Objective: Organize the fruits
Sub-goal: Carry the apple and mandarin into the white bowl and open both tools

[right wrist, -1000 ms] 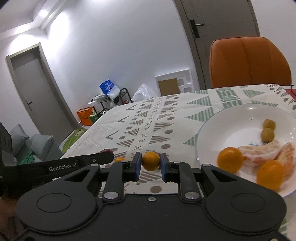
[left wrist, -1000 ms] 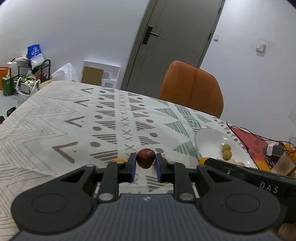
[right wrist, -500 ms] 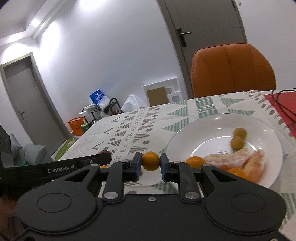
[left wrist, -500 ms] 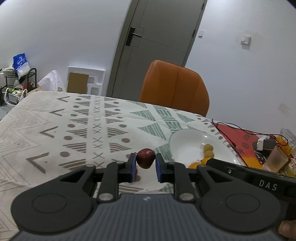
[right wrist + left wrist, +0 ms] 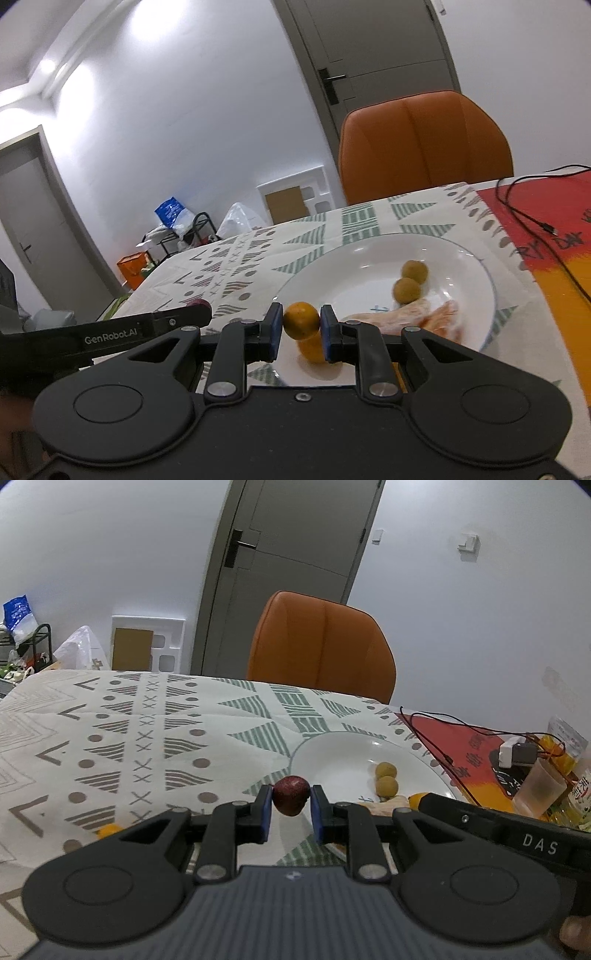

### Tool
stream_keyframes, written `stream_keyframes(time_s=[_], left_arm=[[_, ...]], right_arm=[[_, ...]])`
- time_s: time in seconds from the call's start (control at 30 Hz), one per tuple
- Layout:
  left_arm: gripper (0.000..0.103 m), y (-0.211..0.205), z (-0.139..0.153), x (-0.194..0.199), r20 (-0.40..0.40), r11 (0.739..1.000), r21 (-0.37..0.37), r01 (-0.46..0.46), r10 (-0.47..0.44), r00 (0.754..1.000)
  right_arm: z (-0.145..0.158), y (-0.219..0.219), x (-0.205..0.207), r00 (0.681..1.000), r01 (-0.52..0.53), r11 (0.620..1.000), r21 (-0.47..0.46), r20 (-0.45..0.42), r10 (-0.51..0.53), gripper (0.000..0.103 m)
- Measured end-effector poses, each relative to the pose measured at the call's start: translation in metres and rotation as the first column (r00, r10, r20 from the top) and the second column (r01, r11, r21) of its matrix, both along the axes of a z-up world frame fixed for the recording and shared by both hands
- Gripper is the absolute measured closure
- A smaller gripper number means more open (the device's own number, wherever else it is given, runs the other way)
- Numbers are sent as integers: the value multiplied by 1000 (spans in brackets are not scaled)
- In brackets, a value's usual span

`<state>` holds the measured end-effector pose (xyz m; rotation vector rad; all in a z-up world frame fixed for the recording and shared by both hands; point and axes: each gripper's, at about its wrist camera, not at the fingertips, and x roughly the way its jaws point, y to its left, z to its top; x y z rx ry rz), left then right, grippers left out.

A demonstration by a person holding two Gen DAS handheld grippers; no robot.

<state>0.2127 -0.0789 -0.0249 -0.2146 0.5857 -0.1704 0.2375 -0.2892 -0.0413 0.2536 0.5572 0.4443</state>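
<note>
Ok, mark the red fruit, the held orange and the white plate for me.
red fruit (image 5: 291,795), left wrist view, centre of its front face.
held orange (image 5: 301,320), right wrist view, middle of its skin.
white plate (image 5: 373,258), right wrist view, bare far inner wall.

dark red fruit (image 5: 291,795), orange citrus (image 5: 301,320), white plate (image 5: 476,291), geometric-print cloth (image 5: 147,734)

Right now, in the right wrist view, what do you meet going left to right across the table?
Left gripper with the dark red fruit → small orange held in the right gripper → two small green-brown fruits on the white plate → black cable on the red mat.
</note>
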Motion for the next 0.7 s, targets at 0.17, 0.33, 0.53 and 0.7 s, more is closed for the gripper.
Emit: stream_keyframes(time_s=[0.17, 0.33, 0.53, 0.7], left_arm=[[82, -10, -4, 7, -10, 1000, 11, 13, -13, 1000], [82, -20, -7, 16, -17, 1000, 20, 21, -21, 1000], [82, -27, -9, 25, -24, 999, 26, 29, -28, 999], [82, -33, -11, 33, -30, 999, 28, 42, -41, 999]], right_arm=[[-2, -15, 2, 1000, 27, 1000, 10, -4, -27, 83], [-5, -28, 6, 999, 53, 998, 22, -9, -52, 83], [-9, -39, 11, 997, 70, 997, 32, -17, -70, 83], [-10, -44, 14, 997, 81, 996, 38, -22, -80, 83]])
